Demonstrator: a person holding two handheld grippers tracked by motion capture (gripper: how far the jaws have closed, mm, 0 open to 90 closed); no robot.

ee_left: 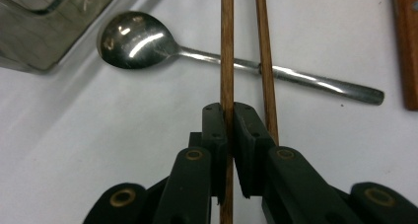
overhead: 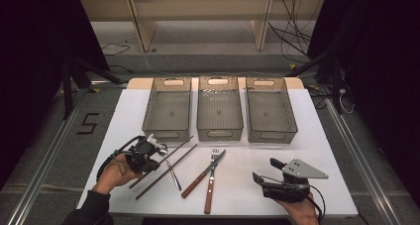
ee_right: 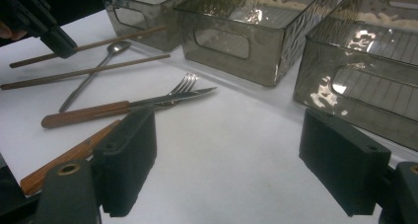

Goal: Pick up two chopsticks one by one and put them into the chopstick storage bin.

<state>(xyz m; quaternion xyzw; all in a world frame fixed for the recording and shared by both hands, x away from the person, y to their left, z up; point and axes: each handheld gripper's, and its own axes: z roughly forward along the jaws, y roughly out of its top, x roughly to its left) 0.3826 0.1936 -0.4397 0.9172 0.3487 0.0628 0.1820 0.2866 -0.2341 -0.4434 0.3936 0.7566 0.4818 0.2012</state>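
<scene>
My left gripper (overhead: 156,149) (ee_left: 227,110) is shut on a wooden chopstick (overhead: 178,146) (ee_left: 226,46), pinched between both pads near its middle. A second chopstick (overhead: 173,166) (ee_left: 266,71) lies just beside it on the white table. A metal spoon (overhead: 173,176) (ee_left: 138,39) lies crosswise under both chopsticks. The right gripper view shows the left gripper (ee_right: 47,26) on the held chopstick (ee_right: 113,40). My right gripper (overhead: 266,169) (ee_right: 234,165) rests open at the front right, nothing between its pads.
A wooden-handled knife (overhead: 194,184) (ee_right: 88,113) and fork (overhead: 210,193) (ee_right: 185,81) lie crossed at the table's front centre. Three empty smoky plastic bins (overhead: 166,133) (overhead: 219,133) (overhead: 271,135) stand in a row at the back. The table's front edge is near both hands.
</scene>
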